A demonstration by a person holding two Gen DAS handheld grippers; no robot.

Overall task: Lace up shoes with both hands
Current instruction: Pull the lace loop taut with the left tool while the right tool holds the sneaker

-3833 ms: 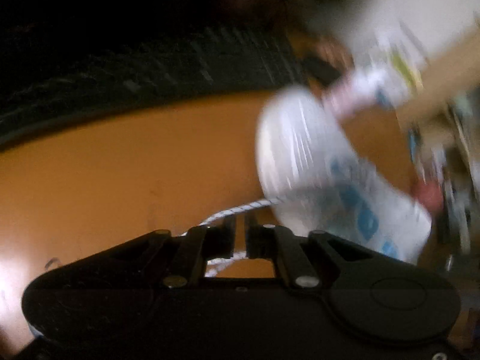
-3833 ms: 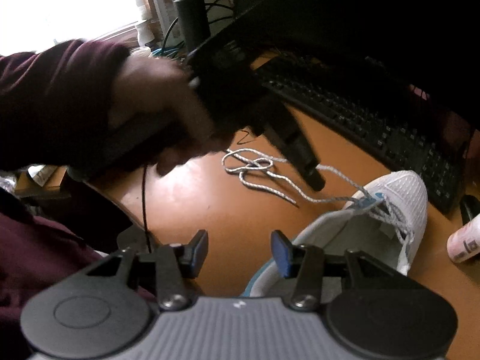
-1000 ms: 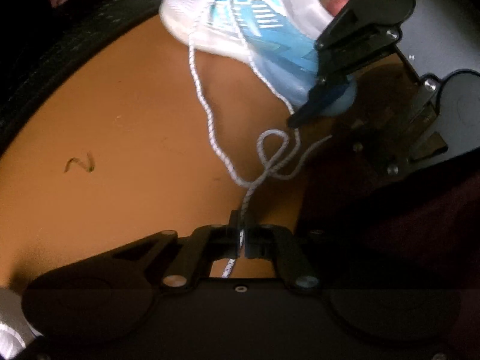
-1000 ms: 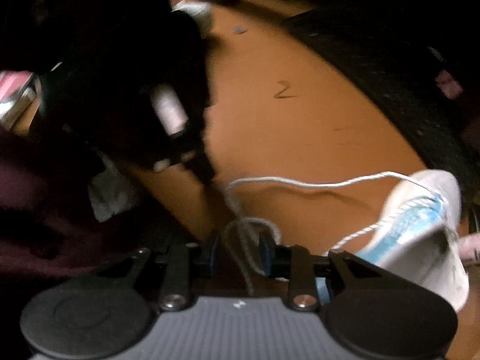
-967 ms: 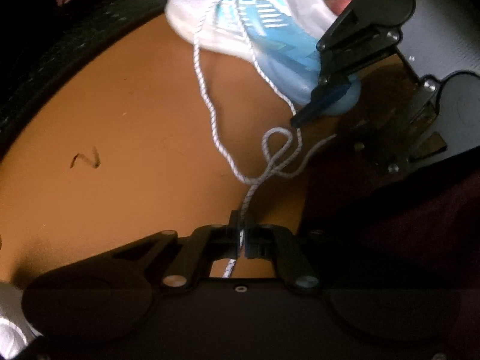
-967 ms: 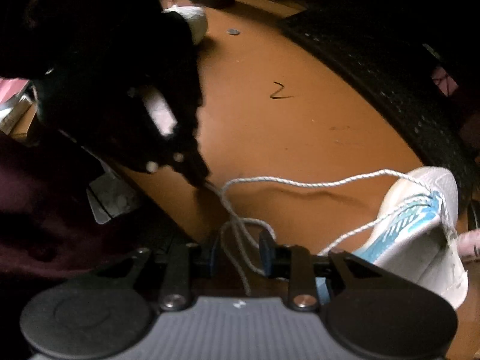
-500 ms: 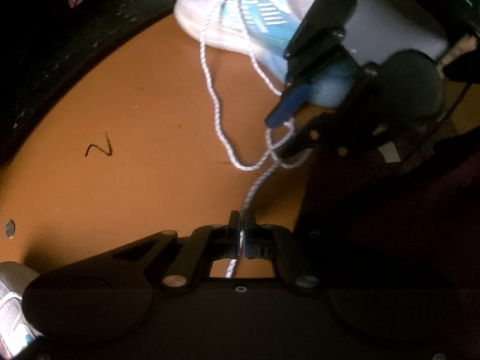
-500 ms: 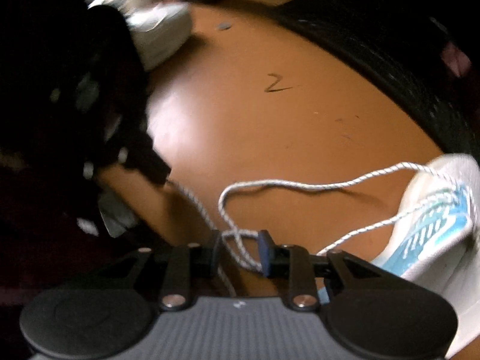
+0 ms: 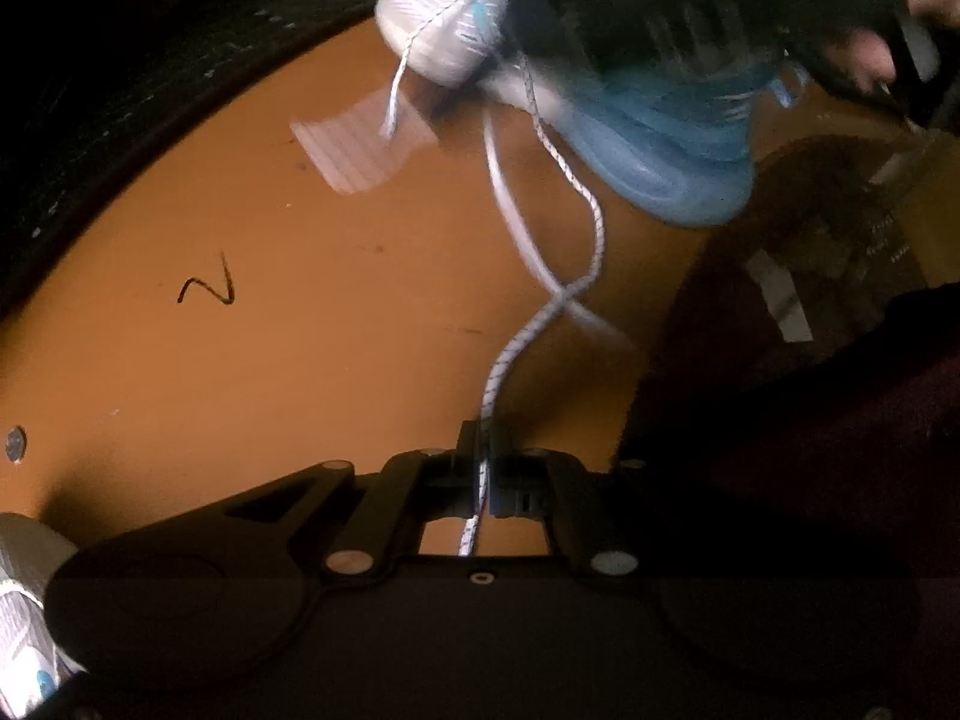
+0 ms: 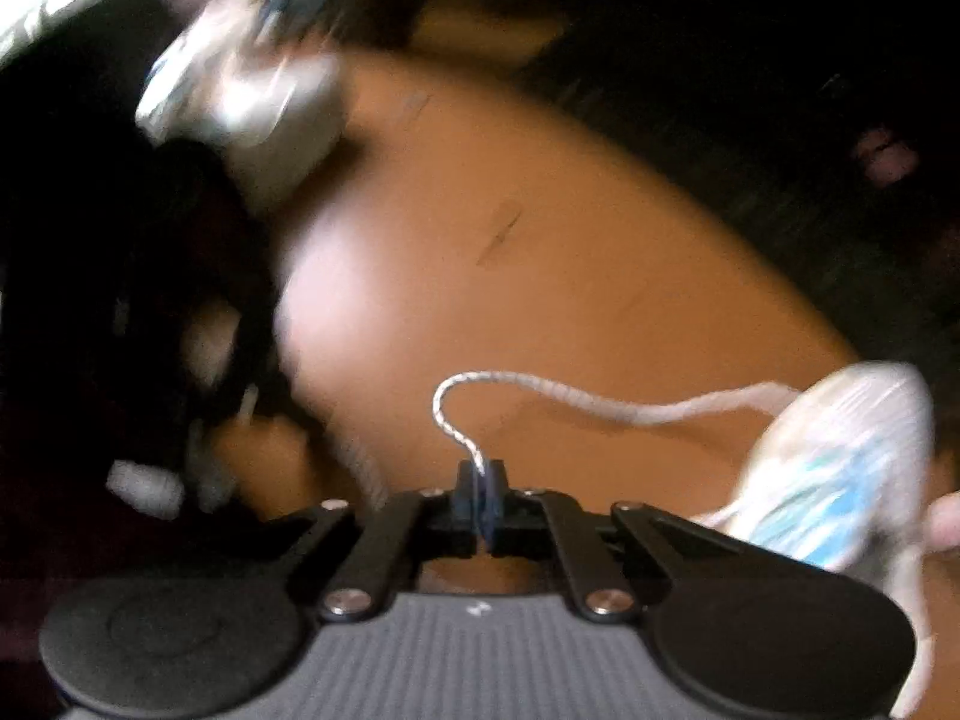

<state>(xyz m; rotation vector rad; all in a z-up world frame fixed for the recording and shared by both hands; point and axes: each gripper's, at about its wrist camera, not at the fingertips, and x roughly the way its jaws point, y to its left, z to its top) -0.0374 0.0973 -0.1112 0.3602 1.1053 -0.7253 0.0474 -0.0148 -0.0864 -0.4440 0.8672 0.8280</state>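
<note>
1. Left gripper [image 9: 485, 468]: fingers pressed together, pinching a white speckled lace [image 9: 510, 354]. The lace passes between the pads and shows again behind them.
2. From that pinch the lace runs up and away over the orange bench [image 9: 270, 360], crosses a second, blurred lace strand [image 9: 504, 180], and climbs to the shoe [image 9: 654, 138].
3. The shoe, white and blue, lies at the far right of the bench in the left wrist view. Its long axis runs from upper left to lower right: white toe to the upper left, blue heel to the lower right. Its upper part is hidden behind a dark blurred device.
4. A small dark squiggle mark [image 9: 207, 288] lies on the bench, well left of the laces. A keyboard [image 9: 150, 78] edges the far side of the bench.
5. Right gripper [image 10: 480, 498]: fingers pressed together, pinching a lace end [image 10: 462, 438]. The strand rises from the pads, bends over, and runs right to the shoe [image 10: 840, 468].
6. In the right wrist view the shoe sits at the right edge of the bench [image 10: 540, 276], heavily blurred; its heading cannot be told there.
7. A second blurred white shoe [image 10: 240, 96] lies at the upper left of that view.
</note>
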